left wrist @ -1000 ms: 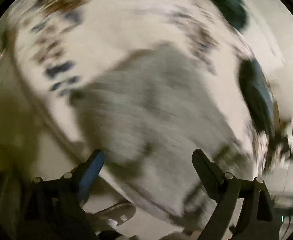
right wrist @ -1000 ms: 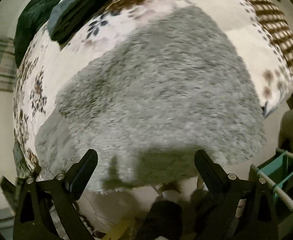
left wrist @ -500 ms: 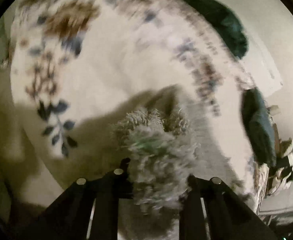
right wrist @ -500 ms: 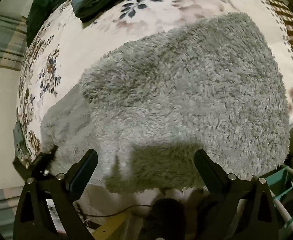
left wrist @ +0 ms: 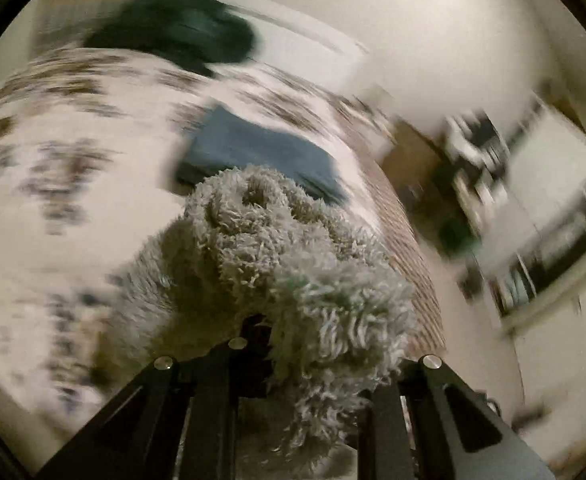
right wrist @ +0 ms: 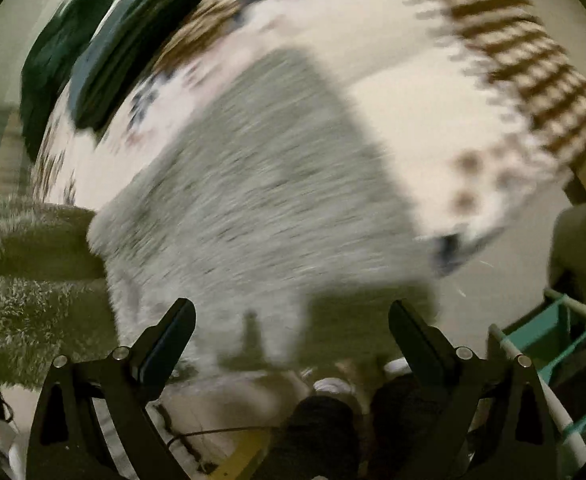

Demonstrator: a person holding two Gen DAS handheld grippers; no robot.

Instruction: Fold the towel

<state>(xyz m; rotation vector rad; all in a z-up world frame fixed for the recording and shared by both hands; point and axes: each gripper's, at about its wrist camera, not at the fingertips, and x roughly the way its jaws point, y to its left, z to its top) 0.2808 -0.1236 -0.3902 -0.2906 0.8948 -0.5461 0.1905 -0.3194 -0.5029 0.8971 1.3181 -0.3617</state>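
A shaggy grey towel (right wrist: pixel 261 200) lies spread on a floral bedspread (right wrist: pixel 413 120), blurred by motion in the right wrist view. My left gripper (left wrist: pixel 309 344) is shut on a bunched corner of the towel (left wrist: pixel 293 264), lifted off the bed, and the pile hides its fingertips. That raised part of the towel shows at the left edge of the right wrist view. My right gripper (right wrist: pixel 291 320) is open above the towel's near edge, with nothing between its fingers.
A folded blue cloth (left wrist: pixel 253 152) and a dark green bundle (left wrist: pixel 181 36) lie on the far side of the bed. A teal rack (right wrist: pixel 549 332) stands at the right past the bed edge. Shelving (left wrist: pixel 533 216) stands beyond the bed's foot.
My left gripper went from open over the towel to shut on a corner, then lifted it and swung it round. The right gripper stayed open and shifted over the near edge.
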